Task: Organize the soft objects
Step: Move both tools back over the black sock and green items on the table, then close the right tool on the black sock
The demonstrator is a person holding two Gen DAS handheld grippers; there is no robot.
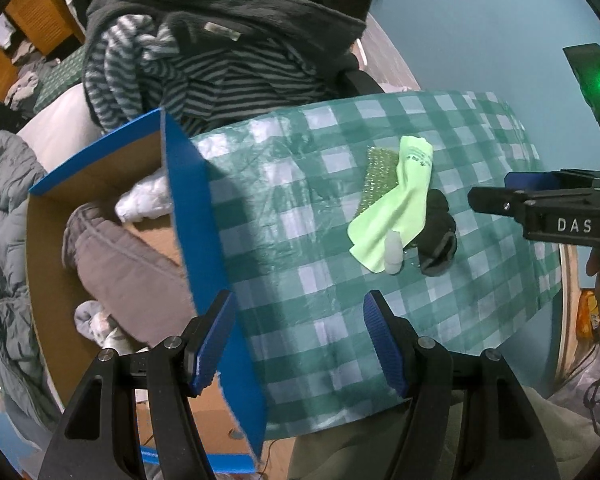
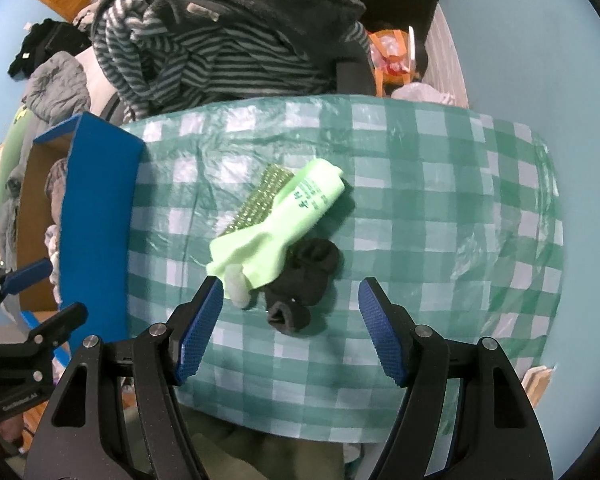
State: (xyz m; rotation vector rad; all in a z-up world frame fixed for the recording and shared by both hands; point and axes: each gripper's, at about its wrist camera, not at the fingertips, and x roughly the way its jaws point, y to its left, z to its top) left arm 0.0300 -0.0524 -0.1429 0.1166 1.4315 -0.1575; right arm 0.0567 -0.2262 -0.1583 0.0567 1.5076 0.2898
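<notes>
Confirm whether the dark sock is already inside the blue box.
No, the dark sock lies on the checkered tablecloth beside the light green cloth, well apart from the blue box.

The walls (image 2: 520,40) are light blue. A table has a green and white checked cloth (image 2: 440,200) on it. Behind it, a chair (image 1: 360,80) is piled with clothes. A brown wooden cupboard (image 1: 32,16) stands far back.

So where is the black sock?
The black sock lies on the checked tablecloth, touching the light green cloth, just ahead of the open right gripper.
</notes>
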